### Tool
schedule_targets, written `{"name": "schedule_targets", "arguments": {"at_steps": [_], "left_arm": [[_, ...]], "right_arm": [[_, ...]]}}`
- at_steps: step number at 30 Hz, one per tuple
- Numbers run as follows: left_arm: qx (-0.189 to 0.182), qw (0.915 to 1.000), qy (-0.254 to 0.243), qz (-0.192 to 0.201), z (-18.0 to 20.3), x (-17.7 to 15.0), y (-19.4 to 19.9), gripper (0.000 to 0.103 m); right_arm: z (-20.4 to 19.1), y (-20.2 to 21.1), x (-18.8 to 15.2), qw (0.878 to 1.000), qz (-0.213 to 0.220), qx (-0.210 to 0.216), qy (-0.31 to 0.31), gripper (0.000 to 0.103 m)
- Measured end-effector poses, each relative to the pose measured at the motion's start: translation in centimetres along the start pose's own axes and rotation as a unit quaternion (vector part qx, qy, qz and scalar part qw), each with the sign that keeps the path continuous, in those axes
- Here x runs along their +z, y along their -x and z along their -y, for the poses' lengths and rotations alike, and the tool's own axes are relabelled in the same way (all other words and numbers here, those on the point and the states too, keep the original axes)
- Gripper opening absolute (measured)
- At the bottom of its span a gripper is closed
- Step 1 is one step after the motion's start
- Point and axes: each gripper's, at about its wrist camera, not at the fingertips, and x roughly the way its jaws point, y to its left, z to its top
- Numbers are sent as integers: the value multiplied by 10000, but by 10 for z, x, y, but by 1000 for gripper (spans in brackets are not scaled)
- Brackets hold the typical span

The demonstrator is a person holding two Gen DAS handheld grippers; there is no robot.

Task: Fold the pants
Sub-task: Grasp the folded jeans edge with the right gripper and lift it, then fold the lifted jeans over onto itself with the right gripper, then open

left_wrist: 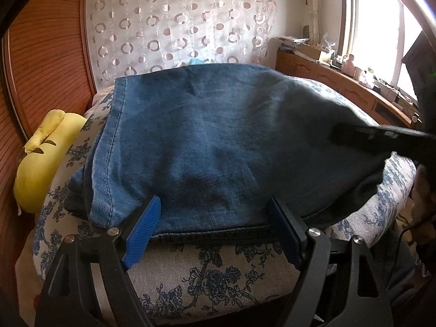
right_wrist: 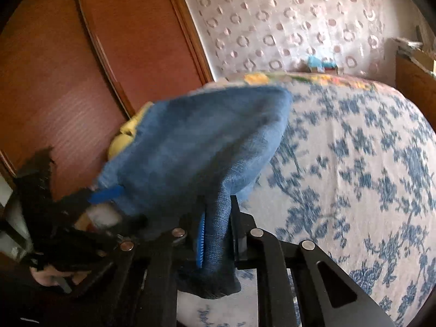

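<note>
Blue denim pants (left_wrist: 204,147) lie folded on the floral bed cover (left_wrist: 212,280), hem stitching along the left edge and a dark seam at the near edge. My left gripper (left_wrist: 215,218) is open, its blue pads either side of the near edge of the pants. My right gripper (right_wrist: 216,231) is shut on a bunched fold of the pants (right_wrist: 196,147) and holds it lifted above the bed. The right gripper also shows in the left wrist view (left_wrist: 381,136) as a dark blurred shape over the right side of the denim.
A yellow plush toy (left_wrist: 41,158) lies at the bed's left edge against a wooden wardrobe (left_wrist: 46,54). A patterned curtain (left_wrist: 177,21) hangs behind the bed. A wooden cabinet with clutter (left_wrist: 354,81) stands under the window at right.
</note>
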Motion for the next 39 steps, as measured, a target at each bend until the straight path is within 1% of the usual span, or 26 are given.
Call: {"name": "schedule_targets", "arguments": {"at_steps": [3,8,10,12,18,24,29,32,36,39], "left_arm": [[-12,10000,-5,12,-1,-1,0,81],[-77,10000,19,-28,-3,1,2,81],[-93,9999,123,-68,-9,5,7,81],[-24,9998,216,-39,-17,7,16,81],[103,9988,384,301,-41,14,52,81],[344,9961,528,618,-68,19,87,81],[590,9931,717,720,-98,14,102,81],[728,9906,880,753,-117,9,109,81],[878,9871,1091,771,-138,1,117,81],[991,9850,1194,749,-146,-3,120,81]], "right_arm": [[-10,8,3,9997,147,74,158,13],[-13,8,7,9996,172,152,177,12],[-13,7,9,9995,192,192,180,12],[-15,9,13,9993,227,227,206,12],[-36,2,34,9976,353,412,424,11],[-70,-22,52,9944,375,688,714,11],[-101,-55,62,9909,237,950,926,11],[-117,-81,65,9887,59,1090,1029,10],[-136,-119,64,9842,-302,1296,1172,10],[-140,-145,58,9810,-618,1439,1143,10]]}}
